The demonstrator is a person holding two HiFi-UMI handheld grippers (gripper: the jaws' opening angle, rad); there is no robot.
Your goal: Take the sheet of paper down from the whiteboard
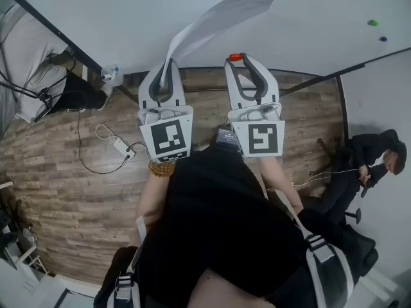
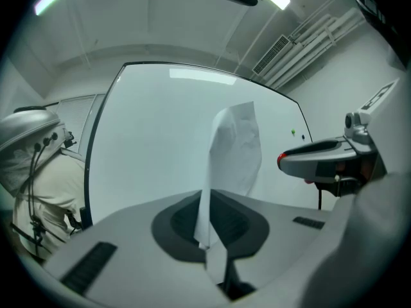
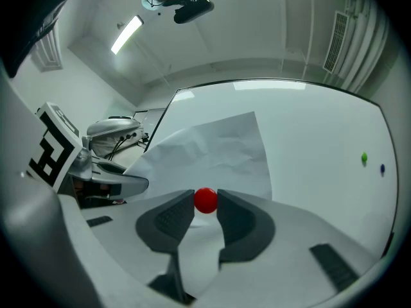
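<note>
Before the whiteboard (image 1: pixel 128 18) both grippers point level, side by side and close together. The left gripper (image 1: pixel 168 64) is clamped on one edge of the paper (image 1: pixel 225 15), its jaws meeting on the sheet with no gap. From there the paper bows up and to the right across the board's face. Whether its far corner touches the board I cannot tell. The right gripper (image 1: pixel 236 58) pinches a small red ball (image 3: pixel 205 200) between its pad tips, jaws narrow; the ball sits just in front of the sheet's lower edge. Right of the paper, white board runs open as far as a green dot (image 1: pixel 372 23) and a blue dot (image 1: pixel 383 38) near the board's right edge — well apart from both grippers. Below, on the wood floor (image 1: pixel 70 185), a power strip (image 1: pixel 121 147) lies to the left, and a seated person (image 1: pixel 369 159) is far right.
</note>
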